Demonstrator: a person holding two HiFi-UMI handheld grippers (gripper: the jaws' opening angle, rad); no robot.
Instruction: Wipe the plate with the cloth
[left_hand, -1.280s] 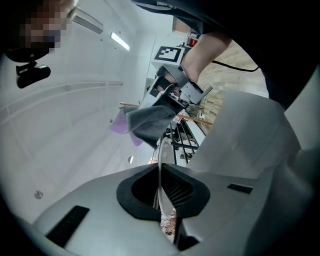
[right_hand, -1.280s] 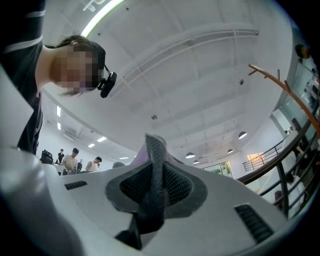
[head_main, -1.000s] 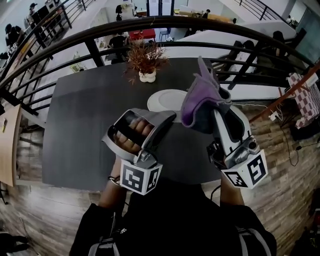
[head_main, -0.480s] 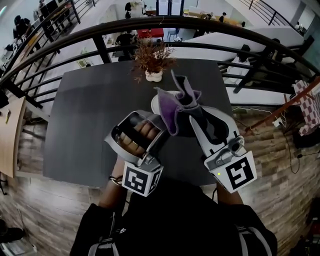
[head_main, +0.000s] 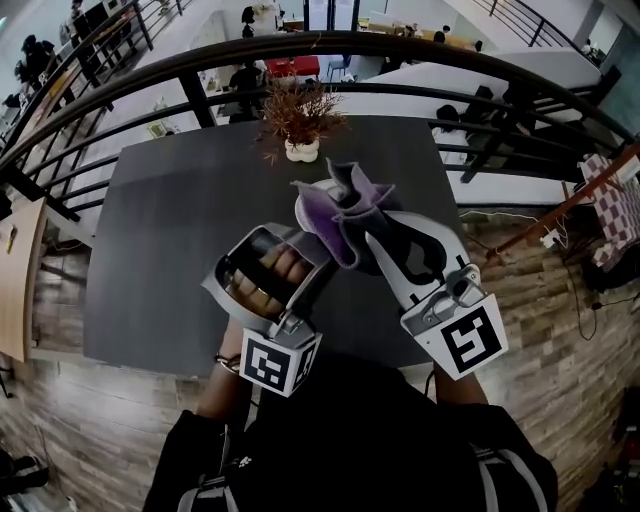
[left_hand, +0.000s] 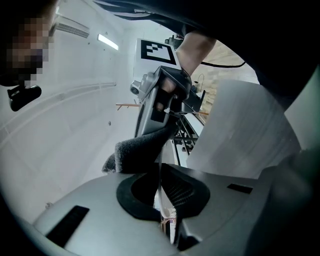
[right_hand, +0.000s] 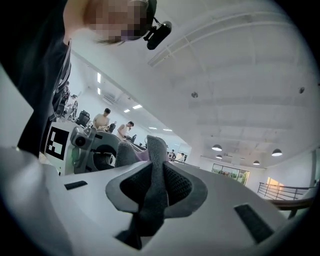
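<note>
Right fingers (right_hand: 186, 186) pinching cloth (right_hand: 154, 192), left fingers (left_hand: 134, 194) pinching plate (left_hand: 160, 186)

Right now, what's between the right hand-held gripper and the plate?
The cloth. In the left gripper view it sticks out from the right hand-held gripper, right beside the plate rim, which the left hand-held gripper pinches.

Under your left tool (head_main: 318, 248) spreads a dark table (head_main: 150, 270), with a dried plant (head_main: 298, 112) in a white pot (head_main: 301, 151) beyond. A black railing (head_main: 330, 42) curves behind it; wood flooring (head_main: 560, 300) lies right of your right tool (head_main: 368, 235). Ceiling lamps (right_hand: 216, 148) glow overhead.
</note>
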